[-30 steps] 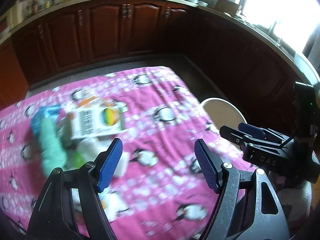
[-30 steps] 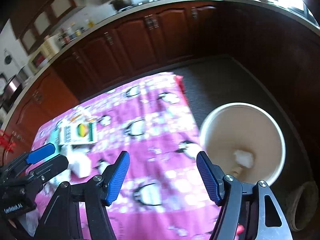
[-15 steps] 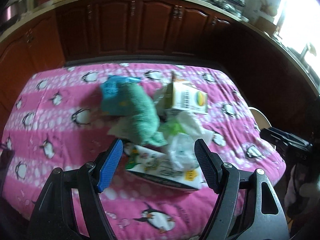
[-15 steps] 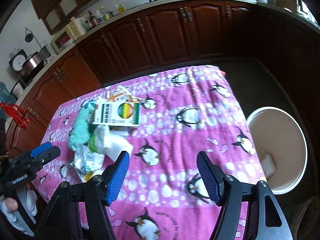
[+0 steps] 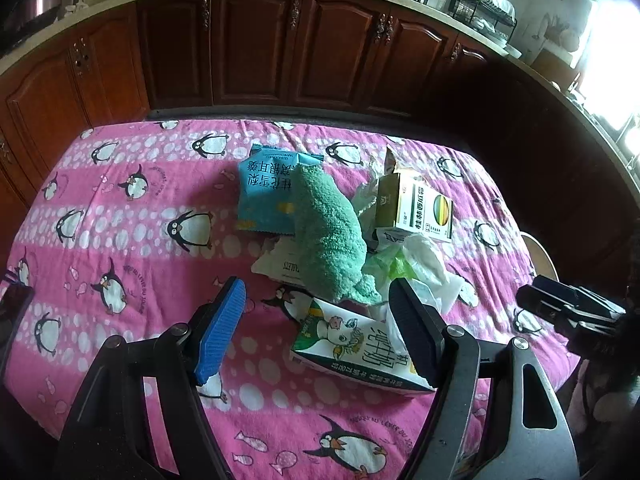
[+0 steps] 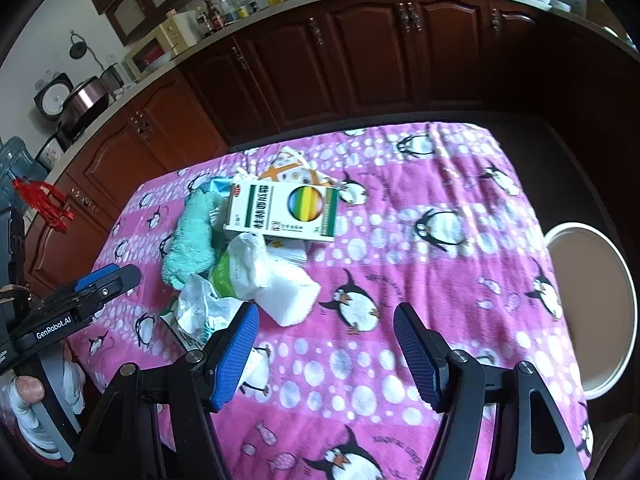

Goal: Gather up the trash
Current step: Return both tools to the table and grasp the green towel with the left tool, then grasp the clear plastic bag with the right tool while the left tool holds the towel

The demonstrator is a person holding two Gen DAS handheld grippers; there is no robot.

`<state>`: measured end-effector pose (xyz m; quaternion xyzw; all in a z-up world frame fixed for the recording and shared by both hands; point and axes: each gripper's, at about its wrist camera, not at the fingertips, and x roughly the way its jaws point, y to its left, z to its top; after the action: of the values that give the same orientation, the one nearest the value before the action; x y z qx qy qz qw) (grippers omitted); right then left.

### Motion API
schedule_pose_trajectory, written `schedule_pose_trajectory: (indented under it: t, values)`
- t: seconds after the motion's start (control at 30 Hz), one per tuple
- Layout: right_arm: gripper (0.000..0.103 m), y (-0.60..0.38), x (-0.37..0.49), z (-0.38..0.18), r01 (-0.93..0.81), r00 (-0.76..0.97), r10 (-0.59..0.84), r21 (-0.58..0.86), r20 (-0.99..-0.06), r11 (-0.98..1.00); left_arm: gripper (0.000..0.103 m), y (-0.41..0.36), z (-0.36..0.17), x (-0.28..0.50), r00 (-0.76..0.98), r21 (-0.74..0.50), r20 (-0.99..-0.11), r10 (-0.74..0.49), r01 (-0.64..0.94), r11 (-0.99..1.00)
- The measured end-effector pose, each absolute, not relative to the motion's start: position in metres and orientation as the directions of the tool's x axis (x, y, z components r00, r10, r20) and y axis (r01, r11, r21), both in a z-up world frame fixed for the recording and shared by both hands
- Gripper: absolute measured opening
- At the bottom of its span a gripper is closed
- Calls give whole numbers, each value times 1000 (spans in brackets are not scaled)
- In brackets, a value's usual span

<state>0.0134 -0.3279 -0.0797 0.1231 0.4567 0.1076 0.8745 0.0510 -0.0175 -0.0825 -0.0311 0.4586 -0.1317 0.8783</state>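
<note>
A tabletop (image 5: 132, 248) covered by a pink cloth printed with penguins is seen in both wrist views, with dark wooden kitchen cabinets (image 5: 256, 44) behind it. The trash is gathered in one loose pile near the middle of the cloth.

In the left wrist view, a blue snack packet (image 5: 264, 196) lies at the centre of the frame, overlapped on its right by a fuzzy green cloth (image 5: 332, 236). To the right of that cloth a white medicine box (image 5: 424, 210) with a rainbow circle is seen, and below it crumpled white plastic bags (image 5: 428, 264). A flattened green-and-white carton (image 5: 356, 344) lies at the lower centre, between the fingers of the left hand-held gripper (image 5: 320, 332). The jaws are held apart and the pads are not seen pressing on the carton, though the right finger overlaps its edge in the picture.

In the right wrist view, the same pile is placed at the left centre, with a white packet (image 6: 288, 288) just above the right hand-held gripper (image 6: 328, 356). This one is spread open too, with only pink cloth between its fingers. A round cream bin (image 6: 592, 312) is seen at the right edge, beside the tabletop and lower than it. The left hand-held gripper appears at the lower left, held by a hand (image 6: 28, 404) of the person.
</note>
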Motion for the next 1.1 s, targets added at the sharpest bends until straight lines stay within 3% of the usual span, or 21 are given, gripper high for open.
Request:
schedule_pose_trajectory:
  t: [0.47, 0.6, 0.87, 1.03, 1.1]
  values:
    - [67, -287, 65, -93, -188, 500, 395, 348, -771, 918, 74, -16, -105, 101, 448, -275, -832, -328, 180, 944]
    - [57, -272, 80, -102, -222, 459, 426, 363, -780, 905, 74, -23, -112, 116, 428, -285, -840, -334, 175, 942]
    - [48, -265, 95, -113, -233, 422, 467, 405, -777, 884, 72, -26, -126, 136, 408, -325, -843, -350, 133, 937]
    - [44, -261, 97, -119, -230, 422, 468, 408, -777, 884, 47, -28, -130, 137, 390, -342, -841, -375, 153, 927]
    - [33, -260, 97, -122, -224, 425, 474, 417, -771, 881, 43, -29, -129, 134, 393, -338, -838, -378, 168, 926]
